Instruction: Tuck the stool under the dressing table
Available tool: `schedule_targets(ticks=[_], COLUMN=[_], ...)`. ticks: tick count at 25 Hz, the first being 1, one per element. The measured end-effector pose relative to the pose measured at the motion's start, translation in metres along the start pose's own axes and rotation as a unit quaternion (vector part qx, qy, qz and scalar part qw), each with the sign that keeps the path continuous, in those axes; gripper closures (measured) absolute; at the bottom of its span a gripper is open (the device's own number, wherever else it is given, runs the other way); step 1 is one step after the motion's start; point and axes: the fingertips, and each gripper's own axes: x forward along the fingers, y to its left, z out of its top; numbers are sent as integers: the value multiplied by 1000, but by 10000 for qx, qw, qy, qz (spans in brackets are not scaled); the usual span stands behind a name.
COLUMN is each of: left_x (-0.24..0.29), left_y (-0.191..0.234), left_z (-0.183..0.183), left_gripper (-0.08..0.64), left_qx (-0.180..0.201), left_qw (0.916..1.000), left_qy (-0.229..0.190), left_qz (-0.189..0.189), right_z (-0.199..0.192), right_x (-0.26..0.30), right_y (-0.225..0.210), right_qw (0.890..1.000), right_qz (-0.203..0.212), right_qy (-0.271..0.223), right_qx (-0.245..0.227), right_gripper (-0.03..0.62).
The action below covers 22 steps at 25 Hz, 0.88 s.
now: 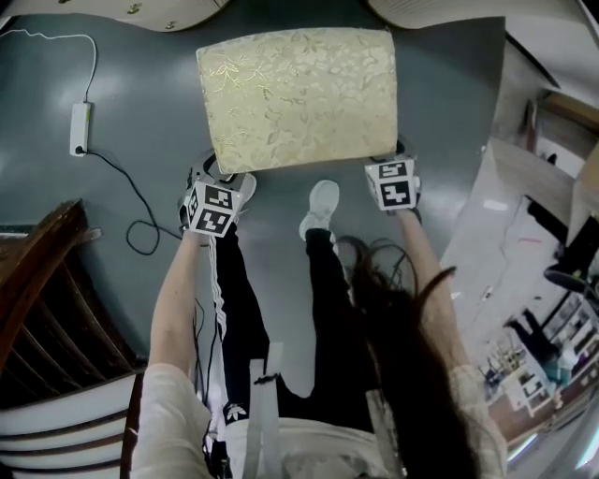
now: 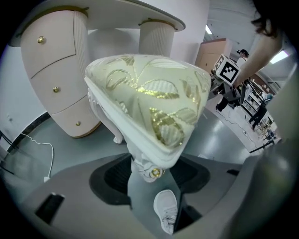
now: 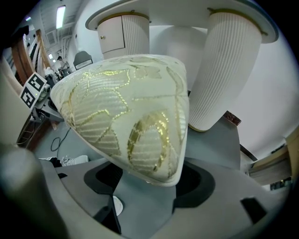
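The stool stands on the grey floor in the upper middle of the head view. Its gold-patterned cushion is a rectangle with its long axis running left to right across the frame. Its far edge lies just short of the dressing table, whose two pale pedestals curve in at the top left and top right corners, with an open gap of floor between them. The stool looks roughly centred on that gap and not yet under it.

Both hands sit on the near long edge, one at each corner, so neither is nearer than the other. The left gripper has its fingers clamped wide on the near-left corner: its own view shows the white carved leg top with a gold stud filling the space between the pads. The right gripper takes the near-right corner, where the cushion's corner spans its wide-set fingers, and they appear to bear on it.

From the fingers the stool lies straight up-frame, and the gap lies beyond it on the same line. The next move therefore looks like an even push from both corners, keeping the long axis square to the pedestals.

A power strip with its cable lies at the left, well apart.
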Motion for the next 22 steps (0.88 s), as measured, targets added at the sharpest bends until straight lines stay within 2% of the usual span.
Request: schedule_targets(ticks=[2, 4, 7, 9, 16, 22], left_x=[-1, 1, 6, 7, 0, 2], left_y=[4, 5, -7, -10, 7, 6], left_z=[-5, -6, -6, -8, -6, -5], left_gripper=[305, 307, 308, 314, 318, 318], left_qx=[136, 38, -442, -588, -171, -139], left_qw=[9998, 9999, 9978, 9956, 9963, 9969], left_qy=[94, 129, 173, 204, 287, 220], left_qz=[-89, 34, 471, 695, 797, 743], right_z=[-8, -7, 3, 6, -3, -2], right_x=[-1, 1, 12, 16, 8, 9], right_y=[9, 8, -7, -8, 9, 7], right_qw=[9999, 9999, 9980, 9955, 9976, 9975], right_qz=[-8, 66, 372, 522, 373, 314], right_qy=[70, 68, 38, -10, -210, -203], right_qx=[122, 59, -510, -791, -552, -592], right_gripper=[264, 267, 273, 278, 282, 282])
